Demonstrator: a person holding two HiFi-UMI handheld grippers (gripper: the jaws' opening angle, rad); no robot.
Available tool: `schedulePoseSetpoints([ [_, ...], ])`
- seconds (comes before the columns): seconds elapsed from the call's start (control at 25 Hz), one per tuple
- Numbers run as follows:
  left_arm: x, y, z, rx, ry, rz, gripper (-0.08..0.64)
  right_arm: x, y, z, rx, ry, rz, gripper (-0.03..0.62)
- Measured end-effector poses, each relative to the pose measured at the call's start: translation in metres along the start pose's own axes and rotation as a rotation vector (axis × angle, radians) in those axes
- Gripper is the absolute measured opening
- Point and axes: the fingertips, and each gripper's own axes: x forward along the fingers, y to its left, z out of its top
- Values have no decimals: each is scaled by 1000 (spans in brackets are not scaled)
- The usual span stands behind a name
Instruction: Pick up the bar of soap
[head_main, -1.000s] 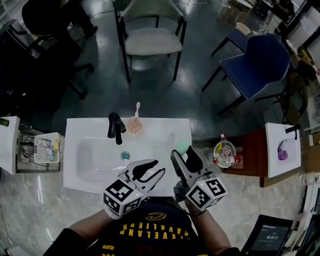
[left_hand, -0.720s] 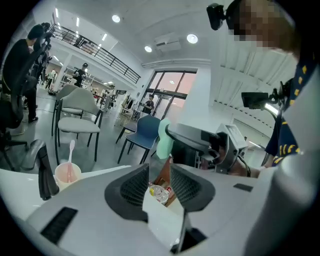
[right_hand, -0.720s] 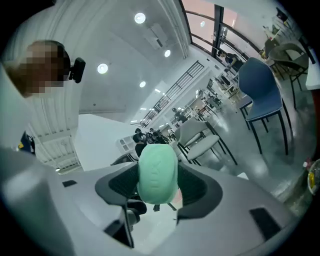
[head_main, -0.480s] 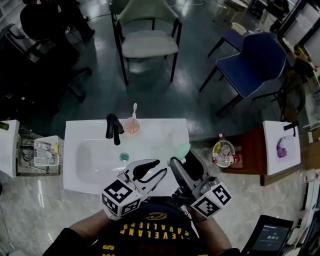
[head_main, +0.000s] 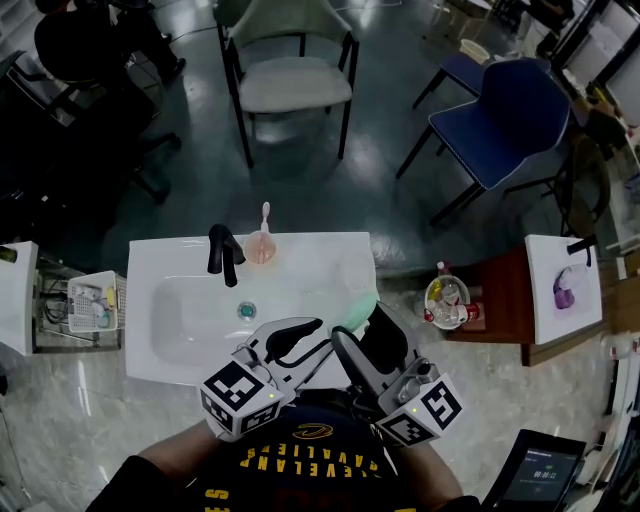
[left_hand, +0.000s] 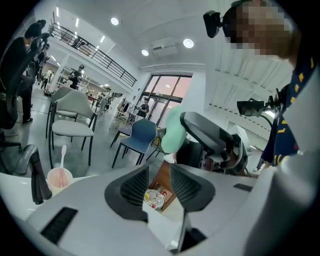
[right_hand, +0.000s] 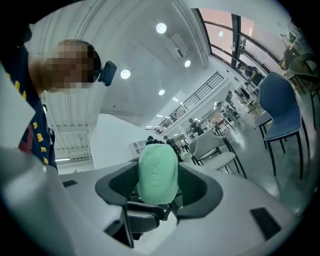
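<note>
Right tongs (head_main: 360, 328) clamp the green soap (right_hand: 157, 172) over the sink (head_main: 180, 310); left tongs (left_hand: 159, 182) gape empty. Slick soap may squirt free if squeezed harder.

- two grippers: left gripper (head_main: 322, 335), right gripper (head_main: 358, 322);
- one bar of soap (head_main: 361, 309);
- one sink (head_main: 170, 262); one tap (head_main: 222, 255); one cup (head_main: 262, 249);
- two far chairs: grey chair (head_main: 292, 86), blue chair (head_main: 512, 118)
</note>
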Motion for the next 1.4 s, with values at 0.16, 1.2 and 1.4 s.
schedulePoseSetpoints([
  [0.16,1,0,-3,-3,3,-2,141,0,0,-2,5,-3,-5,262],
  [1.2,5,-2,-10,-18,24,-5,141,-4,1,-7,11,7,7,262],
  [1.4,5,-3,-10,-17,23,-7,141,-6,2,-6,8,3,7,262],
])
